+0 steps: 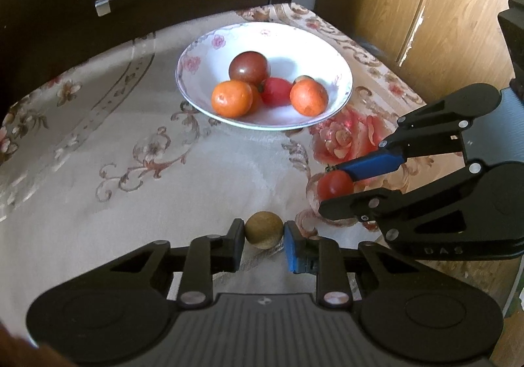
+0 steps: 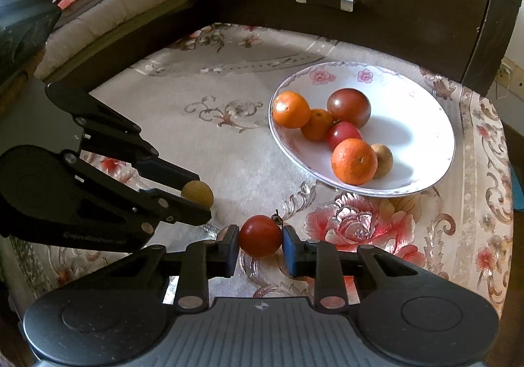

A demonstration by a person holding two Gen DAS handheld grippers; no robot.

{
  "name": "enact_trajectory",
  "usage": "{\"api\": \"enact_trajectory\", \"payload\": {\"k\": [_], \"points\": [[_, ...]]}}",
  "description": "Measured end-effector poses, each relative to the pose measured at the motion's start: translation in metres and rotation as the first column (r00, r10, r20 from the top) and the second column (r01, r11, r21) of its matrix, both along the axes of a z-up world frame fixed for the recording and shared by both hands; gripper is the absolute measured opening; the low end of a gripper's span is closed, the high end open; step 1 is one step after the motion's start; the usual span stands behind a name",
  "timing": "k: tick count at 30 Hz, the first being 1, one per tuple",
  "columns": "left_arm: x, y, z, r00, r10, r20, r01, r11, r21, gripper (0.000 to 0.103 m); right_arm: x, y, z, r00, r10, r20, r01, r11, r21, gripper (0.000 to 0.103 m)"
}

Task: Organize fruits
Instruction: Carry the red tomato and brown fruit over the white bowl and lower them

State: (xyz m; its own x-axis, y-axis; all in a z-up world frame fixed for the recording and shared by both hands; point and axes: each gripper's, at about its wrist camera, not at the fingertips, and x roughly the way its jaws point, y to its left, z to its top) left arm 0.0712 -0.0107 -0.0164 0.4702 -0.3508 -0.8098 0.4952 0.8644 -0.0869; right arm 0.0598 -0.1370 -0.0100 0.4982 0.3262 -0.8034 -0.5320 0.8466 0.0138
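Both grippers are loaded at once here. The left gripper [image 1: 264, 236] has its jaws closed down on a small tan-brown round fruit [image 1: 264, 229], probably a longan, pinched across its middle, and the right gripper [image 2: 260, 241] is clamped the same way on a small red tomato [image 2: 260, 236] with a bit of dried stem on top. Both fruits sit low over the floral tablecloth [image 1: 131, 187], near edge of the table; I can't tell if they're lifted clear or just touching the cloth.

The bowl [image 1: 340, 59] is farther back, well apart from both. It's white with a pink flower rim and already has two oranges, a smaller orange one tucked between them, a big dark reddish-brown tomato, a red tomato and another tan fruit.

My take on doing this well: go easy on the squeeze, that tomato skin looks thin and glossy and will split. Lift straight up before travelling, and bring them in one at a time so the two grippers don't bump over the bowl. Drop into the open white patch on the right side and release low, since round stuff rolls.
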Motion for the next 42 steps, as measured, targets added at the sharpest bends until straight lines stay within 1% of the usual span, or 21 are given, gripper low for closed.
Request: {"api": "enact_trajectory", "payload": {"k": [4,7,10,15,23,28,42], "points": [[0.003,-0.002,0.006,1.000,0.007,0.016,-0.007,1.000,-0.014,0.034,0.000,-0.002,0.007,1.000,-0.007,0.019,0.007,1.000,0.015,0.021],[0.008,-0.004,0.016,0.999,0.012,0.046,-0.010,0.999,-0.034,0.034,0.002,-0.005,0.014,0.999,-0.019,0.039,0.018,0.999,0.031,0.021],[0.013,-0.009,0.026,0.997,0.018,0.075,-0.014,0.999,-0.051,0.034,0.004,-0.010,0.023,0.997,-0.041,0.063,0.038,0.998,0.048,0.021],[0.026,-0.018,0.034,0.995,0.035,0.098,-0.027,0.997,-0.078,0.034,0.011,-0.018,0.033,0.991,-0.082,0.102,0.076,0.995,0.057,0.021],[0.046,-0.022,0.028,0.994,0.072,0.082,-0.064,0.994,-0.090,0.034,0.027,-0.022,0.032,0.987,-0.119,0.113,0.114,0.992,0.050,0.022],[0.053,-0.026,0.026,0.993,0.084,0.080,-0.077,0.994,-0.082,0.033,0.034,-0.024,0.028,0.984,-0.139,0.110,0.135,0.990,0.045,0.022],[0.068,-0.033,0.021,0.992,0.093,0.085,-0.086,0.993,-0.078,0.032,0.049,-0.031,0.019,0.976,-0.184,0.114,0.180,0.983,0.043,0.023]]}}
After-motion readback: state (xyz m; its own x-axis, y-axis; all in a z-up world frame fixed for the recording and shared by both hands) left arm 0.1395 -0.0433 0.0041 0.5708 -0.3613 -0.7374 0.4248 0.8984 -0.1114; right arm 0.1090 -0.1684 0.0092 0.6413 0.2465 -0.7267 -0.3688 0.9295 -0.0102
